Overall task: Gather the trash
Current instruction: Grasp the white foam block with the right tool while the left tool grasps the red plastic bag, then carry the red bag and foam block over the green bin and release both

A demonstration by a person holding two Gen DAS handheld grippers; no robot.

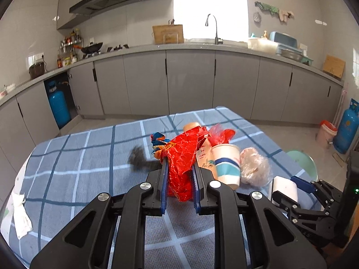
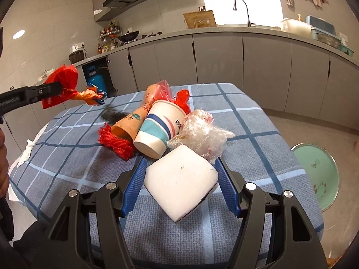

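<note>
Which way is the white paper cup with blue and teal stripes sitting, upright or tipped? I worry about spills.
Tipped. The white paper cup with blue and teal stripes lies on its side on the blue checked tablecloth, base toward the camera.

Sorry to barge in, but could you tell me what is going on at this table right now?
A person is clearing trash from a table with a checked cloth, a handheld gripper in each hand. The left gripper is shut on a crumpled red wrapper, lifted clear of the cloth. The right gripper holds a white foam block between its pads. Two paper cups, red netting and crumpled clear plastic lie in a pile just beyond.
</note>
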